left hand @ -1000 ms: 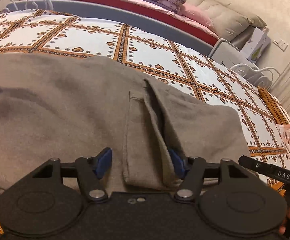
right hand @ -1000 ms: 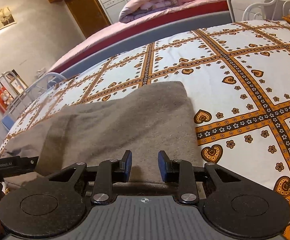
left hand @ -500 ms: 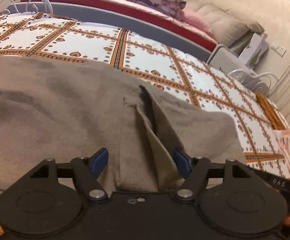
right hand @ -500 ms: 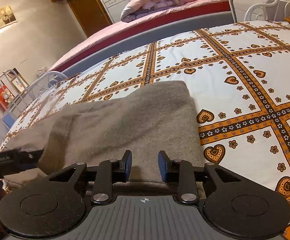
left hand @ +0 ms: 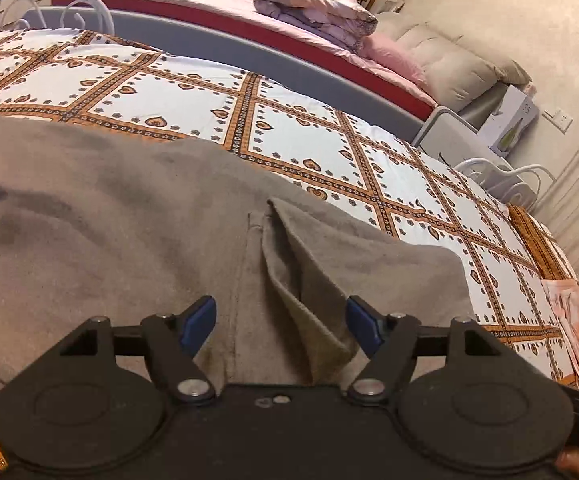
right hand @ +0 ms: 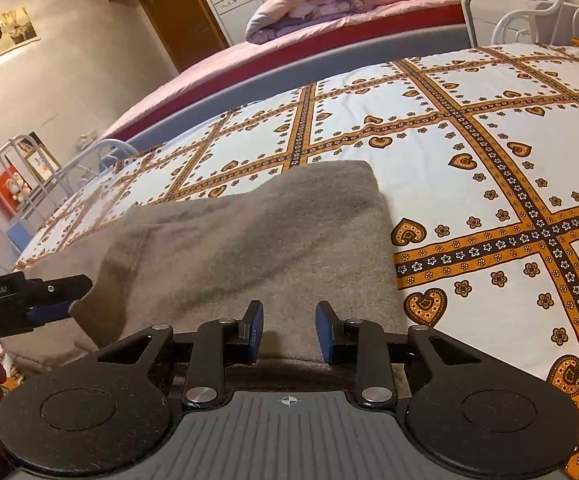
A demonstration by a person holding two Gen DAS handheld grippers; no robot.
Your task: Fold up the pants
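Grey-brown pants (left hand: 109, 220) lie flat on a bed with a white and orange heart-patterned sheet (left hand: 297, 136). In the left wrist view a folded edge (left hand: 289, 280) of the pants stands between the wide-open blue pads of my left gripper (left hand: 281, 322), untouched by either pad. In the right wrist view the pants (right hand: 249, 240) end in a square corner ahead. My right gripper (right hand: 289, 330) is open over the near edge of the cloth, its pads apart and empty. The left gripper (right hand: 45, 304) shows at the left, beside the fold.
A second bed with pink bedding and a folded quilt (left hand: 313, 8) stands behind a grey rail (left hand: 249, 64). White metal bed frames (right hand: 549, 12) stand at both ends. Pink cloth (left hand: 573, 320) lies at the right edge. Bare patterned sheet (right hand: 509, 200) lies right of the pants.
My left gripper has opened wider and eased back from the folded edge. My right gripper has stayed open and barely moved.
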